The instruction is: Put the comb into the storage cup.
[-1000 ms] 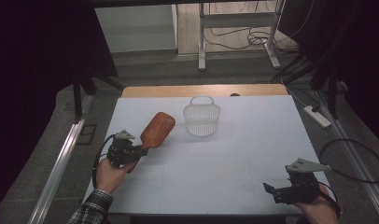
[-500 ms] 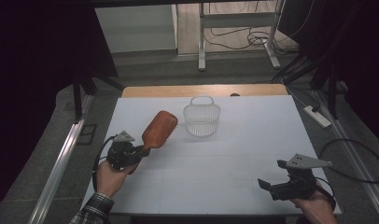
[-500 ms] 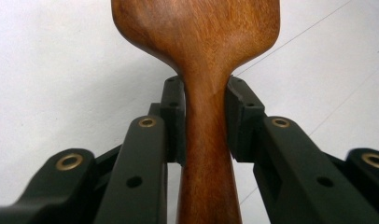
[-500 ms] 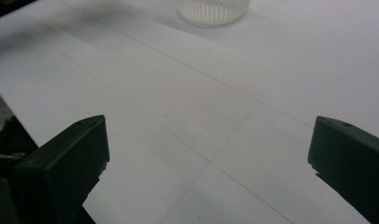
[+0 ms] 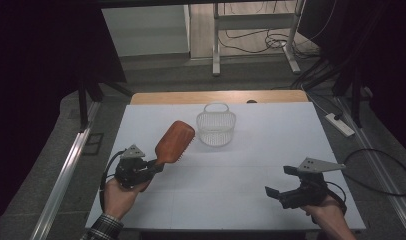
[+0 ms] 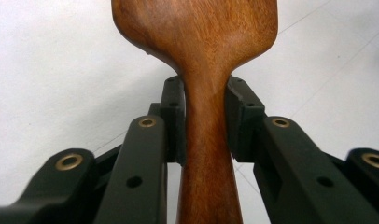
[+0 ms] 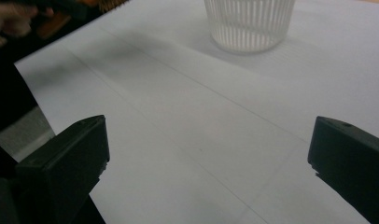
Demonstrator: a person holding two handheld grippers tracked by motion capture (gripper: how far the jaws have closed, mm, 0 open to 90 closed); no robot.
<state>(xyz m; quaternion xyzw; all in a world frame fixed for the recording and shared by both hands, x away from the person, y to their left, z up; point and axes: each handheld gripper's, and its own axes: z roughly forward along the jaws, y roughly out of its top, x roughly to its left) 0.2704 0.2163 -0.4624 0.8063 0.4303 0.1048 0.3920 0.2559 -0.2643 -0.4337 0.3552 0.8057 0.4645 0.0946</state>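
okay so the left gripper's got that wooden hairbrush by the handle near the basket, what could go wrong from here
1. The left gripper clamps only the narrow neck of the hairbrush; the wide head sticks out beyond the jaws, so it might pivot or slip.
2. The white basket looks light and stands loose on the table, so the brush head could knock it over.
3. The right gripper is open and well away, probably too far to steady it.

We are in what looks like a lab or recording workroom. We see a bench [image 5: 271,150] under a plain white sheet, black curtains [image 5: 46,55] hung at both sides, metal rails [image 5: 66,175] on the grey floor, a power strip [image 5: 339,125] and loose cables [image 5: 261,42] around a metal stand's legs [image 5: 217,47] behind.
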